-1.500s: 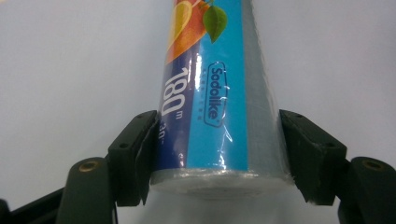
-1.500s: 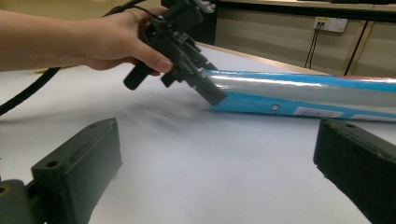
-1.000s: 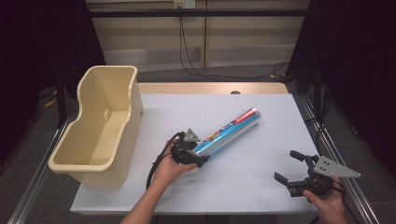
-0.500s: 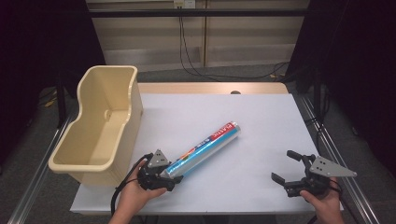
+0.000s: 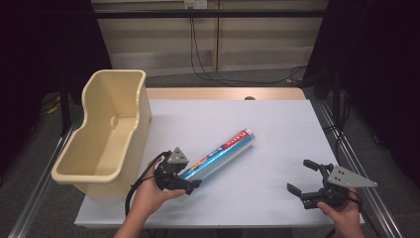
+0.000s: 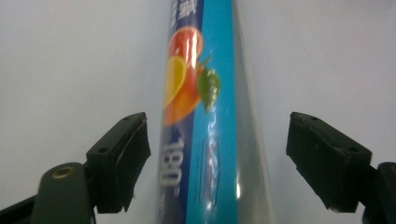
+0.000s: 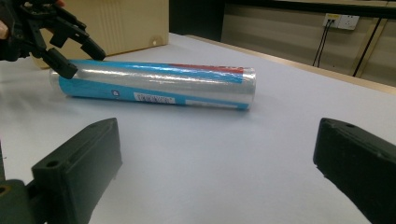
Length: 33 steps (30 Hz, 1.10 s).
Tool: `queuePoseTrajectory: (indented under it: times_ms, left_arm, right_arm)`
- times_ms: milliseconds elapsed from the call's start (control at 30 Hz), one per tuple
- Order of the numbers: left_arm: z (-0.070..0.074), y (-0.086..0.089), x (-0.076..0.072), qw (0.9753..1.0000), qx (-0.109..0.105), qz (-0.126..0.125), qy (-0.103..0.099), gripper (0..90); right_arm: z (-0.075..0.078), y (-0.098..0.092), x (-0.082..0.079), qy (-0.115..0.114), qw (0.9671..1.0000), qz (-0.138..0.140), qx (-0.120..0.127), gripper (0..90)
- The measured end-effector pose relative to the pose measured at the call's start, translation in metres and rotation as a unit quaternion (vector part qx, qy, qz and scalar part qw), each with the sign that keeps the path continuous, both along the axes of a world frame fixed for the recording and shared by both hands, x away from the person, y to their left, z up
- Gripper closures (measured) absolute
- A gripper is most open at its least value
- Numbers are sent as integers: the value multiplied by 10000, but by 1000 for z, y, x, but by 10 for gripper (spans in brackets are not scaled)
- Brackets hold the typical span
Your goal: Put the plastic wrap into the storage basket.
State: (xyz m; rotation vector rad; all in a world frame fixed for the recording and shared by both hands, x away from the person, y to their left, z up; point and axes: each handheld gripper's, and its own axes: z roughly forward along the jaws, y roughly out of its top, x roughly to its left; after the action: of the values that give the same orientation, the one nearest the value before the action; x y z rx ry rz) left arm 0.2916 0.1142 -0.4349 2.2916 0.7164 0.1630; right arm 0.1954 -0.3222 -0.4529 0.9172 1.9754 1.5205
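Note:
A long roll (image 5: 223, 151) with a blue and red printed wrapper lies flat on the white table (image 5: 277, 124), running from near left to far right. My left gripper (image 5: 187, 174) is at its near end and open, one jaw on each side. In the left gripper view the roll (image 6: 210, 116) runs up between the jaws of the left gripper (image 6: 217, 158), with a gap on both sides. My right gripper (image 5: 298, 175) rests open near the table's front right corner, well apart from the roll. The right gripper view looks past the right gripper (image 7: 219, 158) at the roll (image 7: 159, 84) and the left gripper (image 7: 81, 60).
A deep cream plastic bin (image 5: 141, 124) stands along the table's left edge, close beside my left hand; its wall (image 7: 130, 23) shows behind the roll. Cables hang from a wall socket (image 5: 194, 4) at the back. Metal rails run beside both table sides.
The left gripper pulled the roll back toward the near left of the table, then opened its jaws around the roll's end. The right gripper stayed where it was.

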Motion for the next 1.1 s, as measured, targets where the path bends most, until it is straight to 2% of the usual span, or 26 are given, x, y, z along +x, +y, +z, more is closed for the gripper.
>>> queuePoseTrajectory:
  times_ms: [100,133,167,267,300,333,367,433,500,533,600,700,733,933,1100]
  left_arm:
    - [7,-17,14,9998,148,-37,113,197]
    - [7,-17,14,9998,148,-37,113,197]
    - [10,-27,21,9995,217,-73,195,197]
    - [11,-36,27,9992,270,-34,305,197]
    - [13,-44,35,9985,377,-29,403,195]
    - [13,-44,35,9985,377,-29,403,193]
    - [15,-53,42,9976,456,21,525,190]
    - [15,-57,46,9972,507,31,558,186]
    - [16,-68,54,9953,668,54,705,186]
    - [16,-68,54,9953,668,54,705,186]
    - [16,-76,60,9934,736,101,869,186]
    - [14,-85,68,9892,1007,111,1058,187]
    - [13,-88,70,9884,1019,158,1116,187]
    - [5,-95,79,9833,1234,202,1324,194]
    - [-1,-98,82,9808,1353,193,1390,199]
  right_arm:
    - [0,-1,0,4,10000,22,1,6]
    - [0,-1,0,4,10000,22,1,6]
    - [0,-1,0,-5,10000,16,-6,6]
    - [0,-2,0,9,10000,0,-15,6]
    - [-1,-3,0,16,10000,7,-9,6]
    - [-1,-3,0,20,10000,8,-11,6]
    - [-1,-3,0,20,10000,9,-10,6]
    - [-1,-3,0,23,10000,12,-13,6]
    - [-1,-3,0,27,10000,25,-15,6]
    - [-1,-3,0,27,10000,25,-15,6]
    - [-1,-3,0,32,10000,33,-24,6]
    - [-1,-3,1,50,10000,41,-37,6]
    - [-2,-3,1,51,10000,30,-39,6]
    - [-1,-4,0,48,10000,44,-49,6]
    - [-2,-4,0,51,10000,55,-51,6]
